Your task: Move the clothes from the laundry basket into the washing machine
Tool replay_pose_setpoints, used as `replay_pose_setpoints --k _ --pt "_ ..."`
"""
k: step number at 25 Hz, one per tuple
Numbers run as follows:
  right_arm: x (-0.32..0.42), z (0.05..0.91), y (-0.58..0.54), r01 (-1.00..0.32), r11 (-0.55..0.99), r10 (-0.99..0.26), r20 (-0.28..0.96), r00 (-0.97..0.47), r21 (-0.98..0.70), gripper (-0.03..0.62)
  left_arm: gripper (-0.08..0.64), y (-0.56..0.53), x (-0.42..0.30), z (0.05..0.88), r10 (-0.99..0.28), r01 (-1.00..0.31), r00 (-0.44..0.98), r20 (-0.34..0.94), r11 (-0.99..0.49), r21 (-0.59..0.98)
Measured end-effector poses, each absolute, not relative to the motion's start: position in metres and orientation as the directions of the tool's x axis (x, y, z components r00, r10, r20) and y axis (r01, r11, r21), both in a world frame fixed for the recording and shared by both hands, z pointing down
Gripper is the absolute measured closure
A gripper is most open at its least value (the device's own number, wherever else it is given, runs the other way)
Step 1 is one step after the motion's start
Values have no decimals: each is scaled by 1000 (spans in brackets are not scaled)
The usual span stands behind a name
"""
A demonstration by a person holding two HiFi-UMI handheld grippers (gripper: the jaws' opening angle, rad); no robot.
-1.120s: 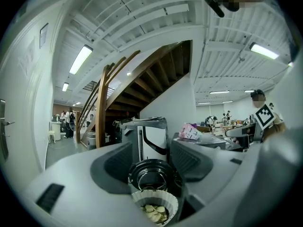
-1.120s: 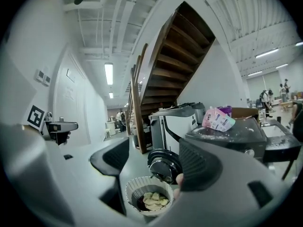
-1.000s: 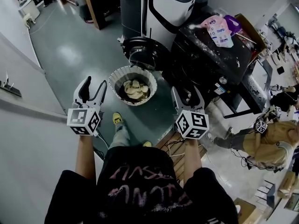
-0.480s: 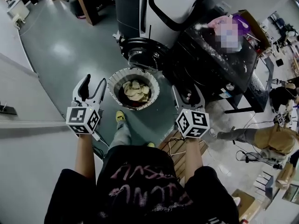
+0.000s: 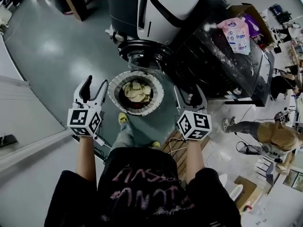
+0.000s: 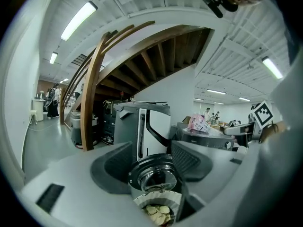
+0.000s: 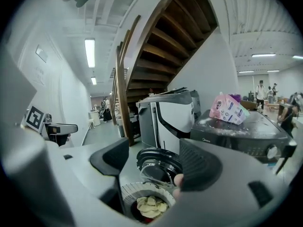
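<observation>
Currently both grippers are held out in front of the person, above the floor (image 5: 57, 56), and each one is empty. The left gripper (image 5: 94, 88) has its two fingers (image 6: 111, 167) spread apart with nothing between them; in the left gripper view only the scene farther away shows through the gap. The right gripper (image 5: 188, 93) is in the same condition: its fingers (image 7: 201, 167) stand wide apart and do not pinch anything. The laundry basket (image 5: 112, 85) is round with a pale ribbed rim. It stands on the floor between the two grippers and a little ahead of them, not touched by either. The clothes (image 5: 135, 90) are all inside the basket, as a pale crumpled heap over something dark red. Just behind the basket is the round glass door (image 5: 142, 56) of the washing machine (image 5: 222, 65), and it is swung open. The machine itself is a black box at the right side of the basket, and a pink bag (image 5: 235, 32) lies on its top. A white and black appliance (image 5: 170, 8) stands behind the door. One yellow shoe (image 5: 122, 118) of the person is near the basket. Another person (image 5: 270, 135) is low on the floor far at the right.
</observation>
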State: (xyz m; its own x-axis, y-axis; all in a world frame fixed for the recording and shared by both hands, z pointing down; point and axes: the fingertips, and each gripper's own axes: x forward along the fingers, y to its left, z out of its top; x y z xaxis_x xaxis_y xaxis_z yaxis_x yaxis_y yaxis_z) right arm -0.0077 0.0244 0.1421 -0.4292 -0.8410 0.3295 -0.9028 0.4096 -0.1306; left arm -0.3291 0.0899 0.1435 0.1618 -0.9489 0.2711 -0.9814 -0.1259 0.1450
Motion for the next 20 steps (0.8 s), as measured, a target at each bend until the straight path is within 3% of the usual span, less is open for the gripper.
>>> replay_pose_setpoints --k 8,20 --pt "-52 176 6 -913 379 -822 398 -408 -154 253 301 61 -367 180 -928 -970 193 319 -132 205" --pt "-26 273 -28 -902 378 -737 522 -429 -208 256 300 36 -330 263 -867 -971 200 456 -114 209"
